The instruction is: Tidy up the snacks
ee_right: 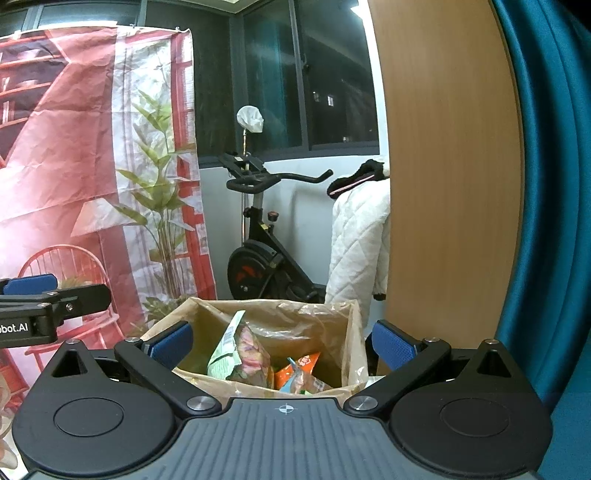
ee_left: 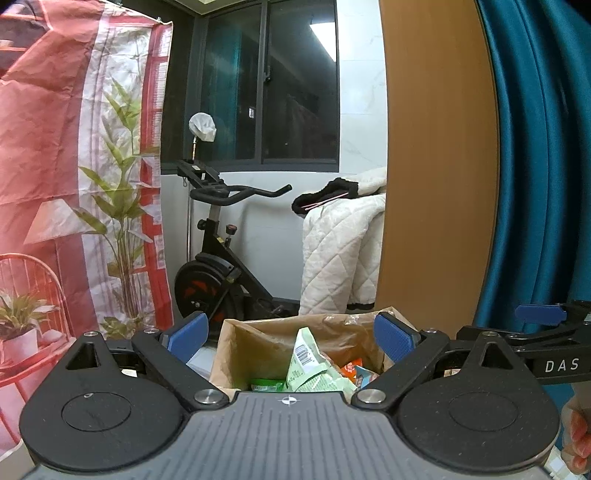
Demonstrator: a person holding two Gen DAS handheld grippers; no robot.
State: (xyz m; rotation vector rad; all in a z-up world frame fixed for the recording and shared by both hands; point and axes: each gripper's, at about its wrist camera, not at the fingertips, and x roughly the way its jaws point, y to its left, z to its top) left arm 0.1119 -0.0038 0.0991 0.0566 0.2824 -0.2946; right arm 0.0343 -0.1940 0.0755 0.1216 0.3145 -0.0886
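Snacks [ee_right: 240, 354] sit inside the paper bag [ee_right: 332, 314], at 12 o'clock.
Left gripper [ee_left: 291, 339] and right gripper [ee_right: 282, 341] are released, empty; likely nearly done.

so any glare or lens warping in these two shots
Left wrist view: a ceiling light reflects in the dark window, and the wooden panel bows from fisheye. Right wrist view: the same bowing, glare on the brown paper bag, and both views are sharp.

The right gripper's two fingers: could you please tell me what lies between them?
In the right wrist view, the open brown paper bag shows between the right gripper's fingers, with a green snack packet and an orange packet inside.
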